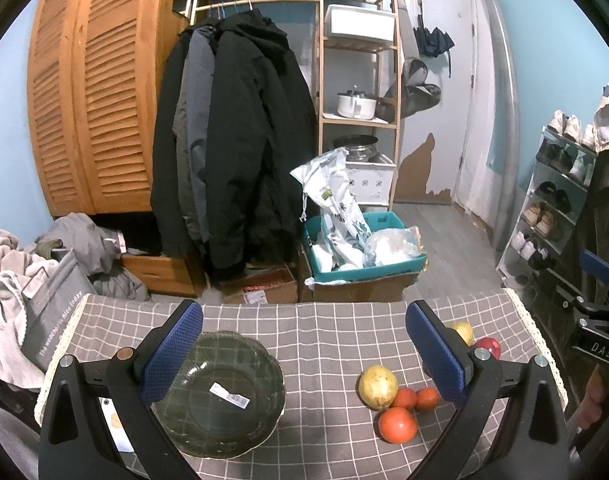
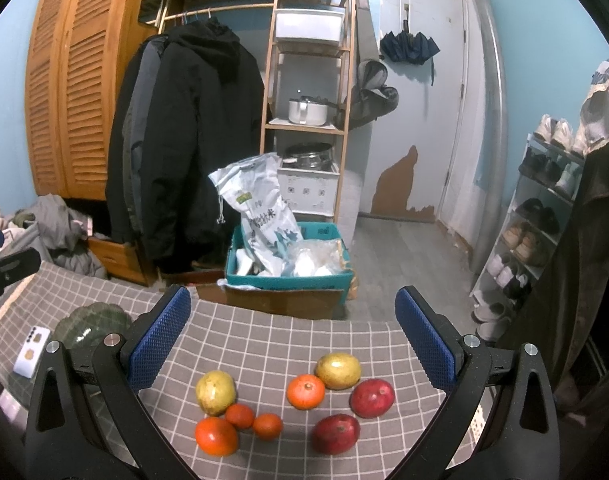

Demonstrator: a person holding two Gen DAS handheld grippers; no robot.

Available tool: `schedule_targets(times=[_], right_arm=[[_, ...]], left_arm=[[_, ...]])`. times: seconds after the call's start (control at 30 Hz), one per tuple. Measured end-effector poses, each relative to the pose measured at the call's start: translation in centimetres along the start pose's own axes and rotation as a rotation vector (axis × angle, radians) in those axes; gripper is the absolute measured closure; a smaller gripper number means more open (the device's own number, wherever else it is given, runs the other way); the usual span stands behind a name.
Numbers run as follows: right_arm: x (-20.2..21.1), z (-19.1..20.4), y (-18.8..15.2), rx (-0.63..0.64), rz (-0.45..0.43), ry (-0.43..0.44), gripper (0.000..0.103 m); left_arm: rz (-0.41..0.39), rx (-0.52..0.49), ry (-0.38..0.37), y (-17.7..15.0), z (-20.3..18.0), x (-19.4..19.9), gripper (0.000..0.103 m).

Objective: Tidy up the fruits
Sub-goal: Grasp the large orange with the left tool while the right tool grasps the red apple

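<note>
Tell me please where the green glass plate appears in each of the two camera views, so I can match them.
Left wrist view: the green glass plate lies low and left of centre, partly behind the left finger of the left claw.
Right wrist view: only its rim shows at the far left, behind the right claw.
Shared landmark: the teal crate beyond the table.

The checked cloth [image 1: 324, 344] is bare between the glass plate [image 1: 224, 396] and the fruits [image 2: 304, 392]. The fruits crowd together.
</note>
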State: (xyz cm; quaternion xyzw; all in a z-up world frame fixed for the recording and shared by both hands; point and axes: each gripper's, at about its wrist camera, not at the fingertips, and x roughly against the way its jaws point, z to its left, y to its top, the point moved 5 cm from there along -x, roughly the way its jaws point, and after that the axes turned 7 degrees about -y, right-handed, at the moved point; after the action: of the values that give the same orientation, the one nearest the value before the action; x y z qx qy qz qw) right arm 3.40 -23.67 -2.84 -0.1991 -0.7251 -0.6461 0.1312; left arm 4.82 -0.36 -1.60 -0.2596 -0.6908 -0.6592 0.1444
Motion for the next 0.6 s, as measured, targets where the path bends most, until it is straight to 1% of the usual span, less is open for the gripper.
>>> schedule_targets(times=[0.1, 0.27, 0.6], right_arm=[[-0.6, -0.4, -0.4, -0.003, 0.017, 0.001, 0.003], [-1.4, -0.6, -1.3, 0.001, 0.056, -0.002, 0.003], [-4.3, -1.9, -4.2, 0.004, 0.192, -0.014, 0.003]], left_arm=[[0.024, -0.003, -0.002, 0.1, -0.5, -1.1, 0.001], [0.066, -0.010, -0.012, -1.4, -1.0, -3.0, 0.001], [0.152, -0.025, -0.032, -4.1, -2.5, -6.2, 0.001]])
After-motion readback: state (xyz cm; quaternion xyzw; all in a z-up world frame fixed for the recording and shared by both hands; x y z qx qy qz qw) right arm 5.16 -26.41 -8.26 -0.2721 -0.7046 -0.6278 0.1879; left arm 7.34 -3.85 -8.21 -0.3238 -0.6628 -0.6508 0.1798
